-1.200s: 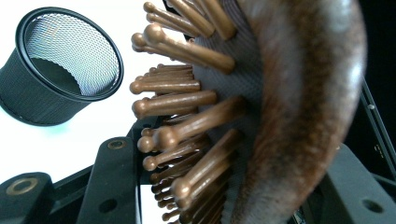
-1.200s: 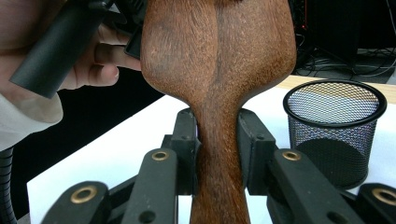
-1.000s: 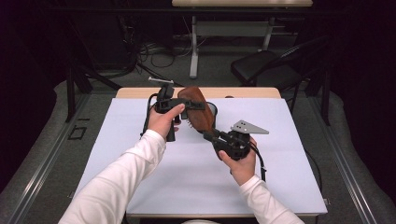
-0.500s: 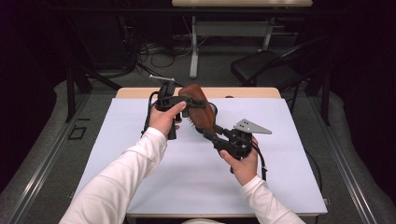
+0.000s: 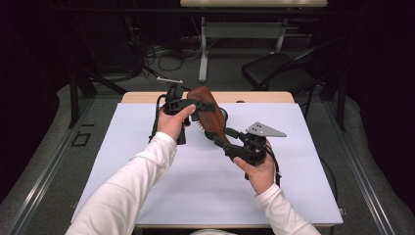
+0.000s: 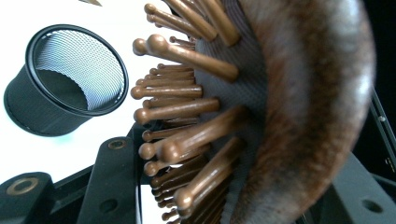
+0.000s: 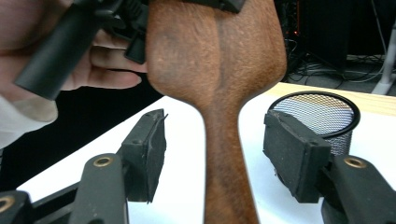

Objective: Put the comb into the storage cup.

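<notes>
A brown wooden hairbrush is held up over the far middle of the table. My left gripper is shut on its head; in the left gripper view the wooden bristles and dark pad sit between the jaws. My right gripper reaches up from the right to the brush handle. Its jaws have just been opening, and both pads now stand clear of the handle between them.
A black mesh cup stands on the white table cover just behind the brush, open side up. A dark chair and cables lie on the floor beyond the table's far edge.
The right gripper's jaws have spread apart off the brush handle. Both hands and the brush have stayed where they were.
</notes>
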Tool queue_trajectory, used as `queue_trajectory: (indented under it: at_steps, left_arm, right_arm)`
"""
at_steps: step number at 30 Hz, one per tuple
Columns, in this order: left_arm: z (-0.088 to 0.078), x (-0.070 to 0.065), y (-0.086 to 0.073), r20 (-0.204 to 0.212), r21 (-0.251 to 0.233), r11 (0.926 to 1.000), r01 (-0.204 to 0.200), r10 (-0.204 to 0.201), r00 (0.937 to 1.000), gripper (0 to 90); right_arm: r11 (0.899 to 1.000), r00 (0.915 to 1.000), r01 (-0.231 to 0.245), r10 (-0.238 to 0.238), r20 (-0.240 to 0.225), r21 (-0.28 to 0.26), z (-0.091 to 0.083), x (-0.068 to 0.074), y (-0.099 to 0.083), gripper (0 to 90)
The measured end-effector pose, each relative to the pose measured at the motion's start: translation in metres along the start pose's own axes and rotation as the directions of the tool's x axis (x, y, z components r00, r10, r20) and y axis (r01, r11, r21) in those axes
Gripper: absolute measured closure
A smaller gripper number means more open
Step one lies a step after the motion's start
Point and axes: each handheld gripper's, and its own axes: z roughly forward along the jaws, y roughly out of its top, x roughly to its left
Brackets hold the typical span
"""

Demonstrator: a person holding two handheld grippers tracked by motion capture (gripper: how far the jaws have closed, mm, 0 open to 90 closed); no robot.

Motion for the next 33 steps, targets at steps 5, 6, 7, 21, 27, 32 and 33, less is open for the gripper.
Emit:
queue_trajectory:
  at_steps: [5,6,7,21,27,32,33]
  left_arm:
    - [-0.001,0.003,0.002,-0.007,-0.025,0.9996,0.013,-0.014,0.9999,49.1]
    - [-0.002,0.004,0.003,-0.006,-0.026,0.9995,0.017,-0.017,0.9998,49.0]
    - [-0.003,0.005,0.003,-0.009,-0.029,0.9994,0.018,-0.018,0.9998,49.0]
    - [-0.005,0.012,0.007,-0.038,-0.086,0.9963,0.003,-0.006,0.9993,48.8]
    - [-0.009,0.012,0.007,-0.038,-0.095,0.9954,-0.004,0.000,0.9993,48.7]
    - [-0.013,0.013,0.008,-0.046,-0.116,0.9932,-0.010,0.004,0.9989,48.6]
    - [-0.013,0.013,0.008,-0.048,-0.121,0.9926,-0.009,0.004,0.9989,48.6]
  right_arm:
    - [1.000,1.0000,0.001,-0.001,-0.010,0.005,-0.001,0.001,0.003,36.9]
    - [1.000,0.9999,0.013,-0.013,-0.001,-0.005,-0.002,0.001,0.004,36.4]
    - [1.000,0.9997,0.022,-0.022,0.012,-0.011,-0.003,0.002,0.005,36.0]
    - [1.000,0.9993,0.014,-0.013,0.035,-0.013,-0.002,-0.004,0.007,25.2]
    - [0.999,0.9973,0.033,-0.033,0.066,-0.004,-0.002,-0.005,0.008,15.0]
    - [0.999,0.9957,0.043,-0.044,0.081,0.009,-0.002,-0.001,0.009,10.5]
    - [0.999,0.9953,0.048,-0.049,0.083,0.011,-0.002,0.000,0.010,8.7]
